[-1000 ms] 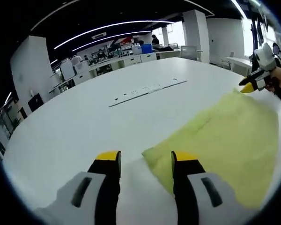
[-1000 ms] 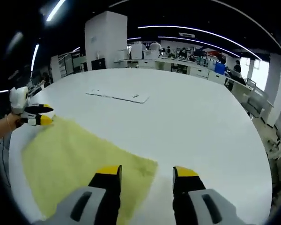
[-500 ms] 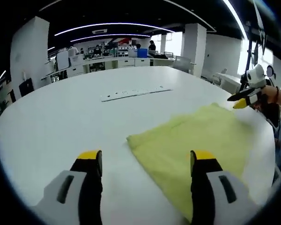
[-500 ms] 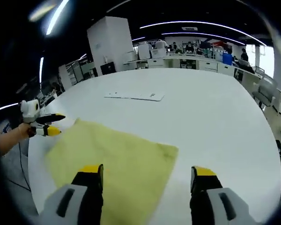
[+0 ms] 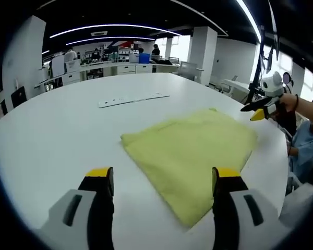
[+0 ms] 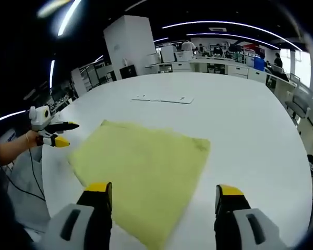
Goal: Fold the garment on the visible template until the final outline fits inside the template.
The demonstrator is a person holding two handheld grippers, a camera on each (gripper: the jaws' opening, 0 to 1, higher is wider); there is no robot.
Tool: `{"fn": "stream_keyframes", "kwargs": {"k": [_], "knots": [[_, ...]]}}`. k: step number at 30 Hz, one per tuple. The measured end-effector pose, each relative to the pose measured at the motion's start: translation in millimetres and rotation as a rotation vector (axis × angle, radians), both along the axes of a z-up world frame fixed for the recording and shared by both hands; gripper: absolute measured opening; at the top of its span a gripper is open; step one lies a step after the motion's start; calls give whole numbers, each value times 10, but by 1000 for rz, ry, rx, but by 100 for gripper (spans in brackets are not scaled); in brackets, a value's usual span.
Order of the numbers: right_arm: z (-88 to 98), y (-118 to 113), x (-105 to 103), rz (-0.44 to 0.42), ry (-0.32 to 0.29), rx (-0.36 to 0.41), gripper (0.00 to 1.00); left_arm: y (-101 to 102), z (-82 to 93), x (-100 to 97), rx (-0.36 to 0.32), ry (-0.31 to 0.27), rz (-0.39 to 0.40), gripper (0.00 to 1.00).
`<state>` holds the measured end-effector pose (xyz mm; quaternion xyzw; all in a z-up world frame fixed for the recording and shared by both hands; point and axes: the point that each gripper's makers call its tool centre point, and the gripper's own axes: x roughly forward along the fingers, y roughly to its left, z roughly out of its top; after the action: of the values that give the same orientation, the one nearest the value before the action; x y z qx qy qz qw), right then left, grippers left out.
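A yellow-green garment (image 5: pixel 190 151) lies folded flat as a rough rectangle on the white table (image 5: pixel 57 135); it is also in the right gripper view (image 6: pixel 141 166). My left gripper (image 5: pixel 160 176) stands open above the table, short of the cloth's near corner, holding nothing. My right gripper (image 6: pixel 160 191) is open too, raised over the cloth's near part, empty. Each gripper appears small in the other's view: the right gripper (image 5: pixel 258 110) at the cloth's far right edge, the left gripper (image 6: pixel 60 133) off the cloth's left corner, held by a hand. No template outline is discernible.
A long white strip with small marks (image 5: pixel 131 99) lies on the table beyond the garment, also visible as the strip (image 6: pixel 164 99). Desks, pillars and people stand far behind. A person in light blue (image 5: pixel 302 151) sits at the table's right edge.
Both grippers opened wider and drew back from the garment, which now lies free and flat on the table. Both views have pulled away, showing more of the cloth.
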<state>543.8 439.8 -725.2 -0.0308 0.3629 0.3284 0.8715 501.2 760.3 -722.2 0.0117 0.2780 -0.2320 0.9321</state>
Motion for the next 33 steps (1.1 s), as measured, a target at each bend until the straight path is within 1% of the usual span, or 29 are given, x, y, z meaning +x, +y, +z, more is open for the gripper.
{"fn": "stream_keyframes", "kwargs": {"k": [3,5,7,9,10,12,15,18,20,22,25,27,30,33], "knots": [[-41,-16,-148,6,20,5,80,-41,-34,-138,5,5,-19,67],[-65,-29,-215,4,30,3,76,-52,-50,-197,0,11,-21,63],[-75,-21,-309,5,41,6,72,-75,-71,-247,-21,19,-26,61],[-82,-14,-374,4,49,17,71,-84,-113,-304,-50,48,-30,55],[-86,-14,-410,2,53,21,70,-103,-114,-340,-49,48,-40,52],[-90,-20,-462,-1,54,27,67,-106,-131,-378,-37,48,-47,52],[-106,-42,-514,-10,64,38,62,-99,-152,-409,-38,60,-45,52],[-137,-70,-556,-18,76,48,54,-121,-205,-461,-42,73,-46,49],[-166,-94,-582,-38,91,65,48,-144,-233,-493,-37,81,-56,47],[-191,-112,-607,-46,97,78,45,-156,-270,-521,-31,95,-58,44],[-258,-157,-638,-49,99,48,43,-134,-321,-533,-46,115,-30,35],[-311,-191,-655,-46,96,19,37,-110,-349,-535,-39,116,-27,28],[-359,-198,-691,-61,102,25,24,-76,-376,-542,-53,122,-11,23],[-384,-235,-686,-98,98,32,19,-80,-404,-558,-83,147,3,17]]}}
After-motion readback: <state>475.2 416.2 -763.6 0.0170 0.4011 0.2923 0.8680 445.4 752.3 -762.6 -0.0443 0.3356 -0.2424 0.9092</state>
